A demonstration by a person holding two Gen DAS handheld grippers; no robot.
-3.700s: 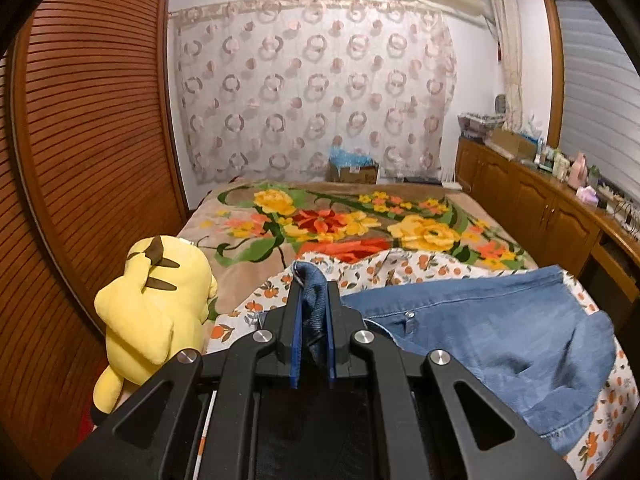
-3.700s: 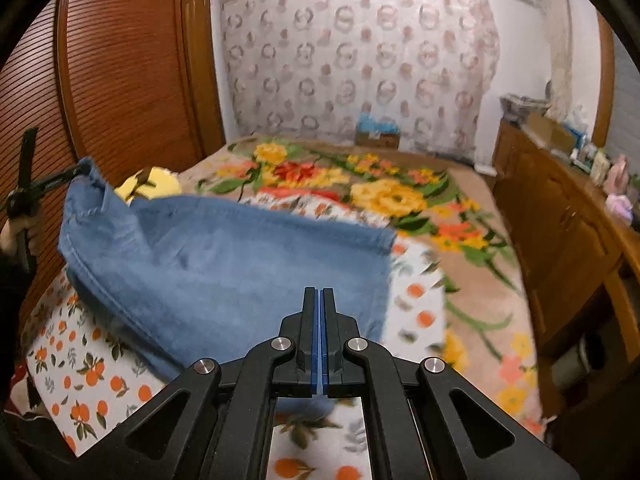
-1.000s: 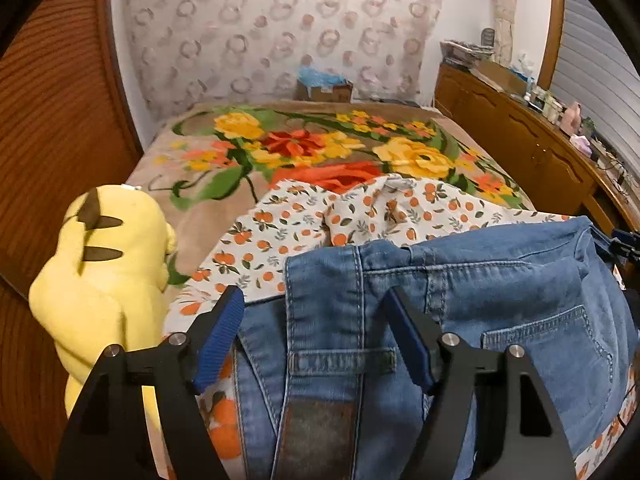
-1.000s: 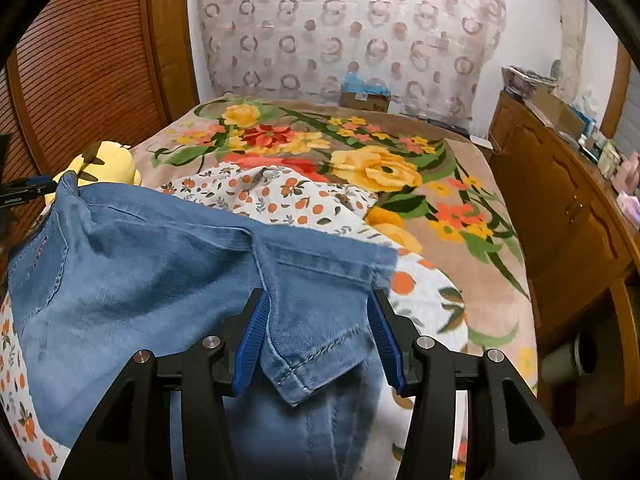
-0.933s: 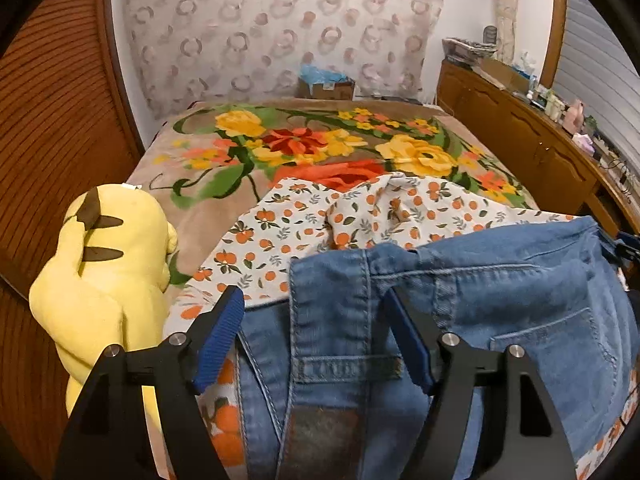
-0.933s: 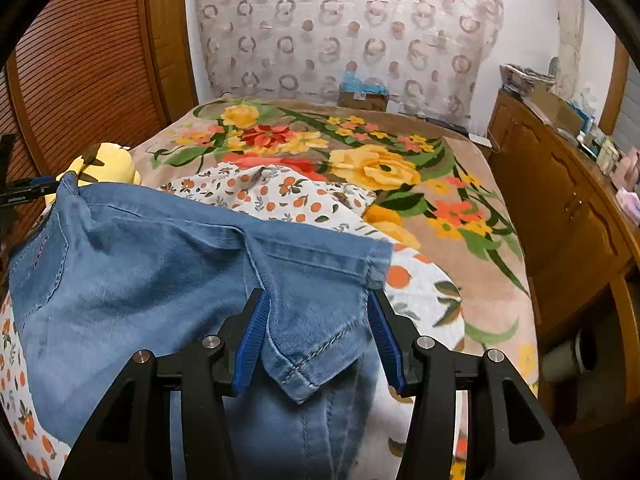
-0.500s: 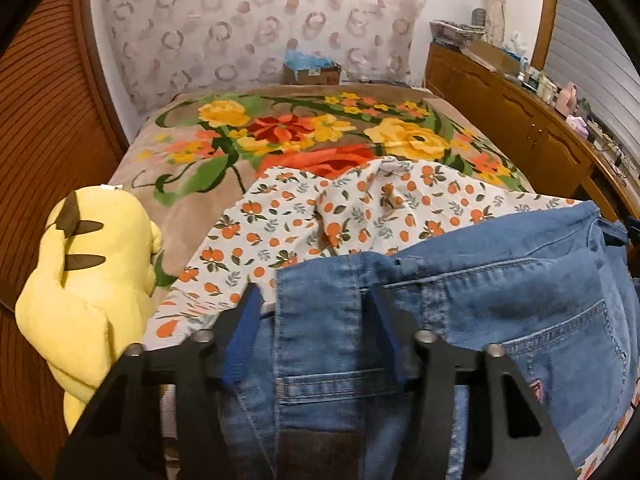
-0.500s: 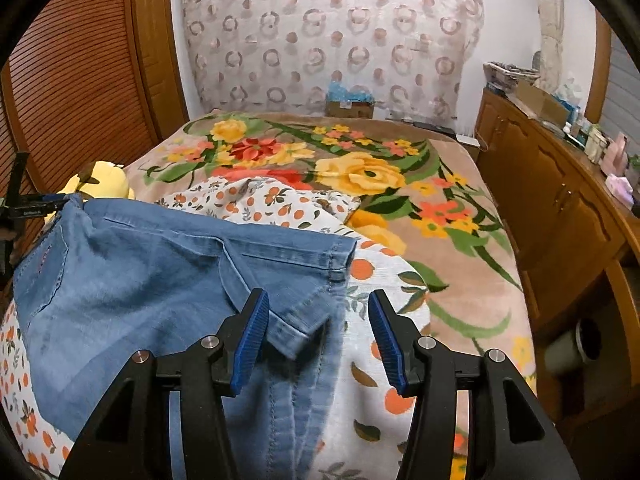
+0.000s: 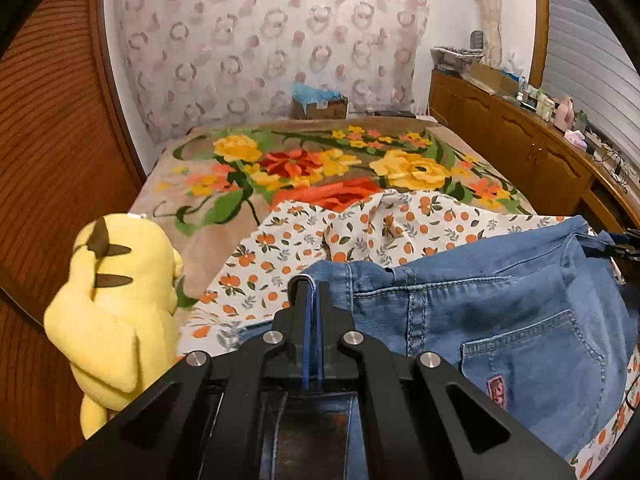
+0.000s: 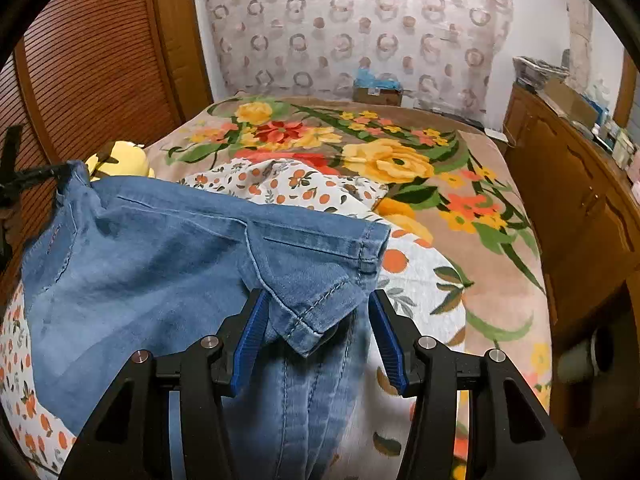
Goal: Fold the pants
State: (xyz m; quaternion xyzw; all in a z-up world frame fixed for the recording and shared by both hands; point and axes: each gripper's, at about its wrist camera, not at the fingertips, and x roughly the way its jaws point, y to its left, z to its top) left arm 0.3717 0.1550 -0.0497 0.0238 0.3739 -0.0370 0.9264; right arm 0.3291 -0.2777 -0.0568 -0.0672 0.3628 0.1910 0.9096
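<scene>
**Left corner of the jeans pinched, right corner not yet gripped**

The jeans [image 9: 500, 320] are spread across the lower half of both views, over an orange-print sheet [image 9: 360, 232] on the flowered blanket [image 9: 320, 160]. In the left wrist view the left gripper [image 9: 313, 292] is seen at lower centre with its jaws drawn together on the waistband corner; they have just been closing, and a thin fold of denim is caught between the blue pads. In the right wrist view the right gripper [image 10: 318, 320] is seen at lower centre with its jaws about half apart; a pointed flap of denim hangs between them, but it is not pressed by the pads.

For the step to be done well, the right jaws should be closed on the hemmed flap over a doubled seam, where a firmer hold is likely. Both corners should then be raised together and kept level, so that the cloth is stretched flat before it is laid over.

The denim is mid-blue, faded and fairly stiff, with raised stitched seams, a back pocket [image 9: 532, 356] and a small red tab. The sheet beneath is thin and crumpled. A soft yellow plush toy [image 9: 116, 300] is propped at the left edge of the left wrist view
</scene>
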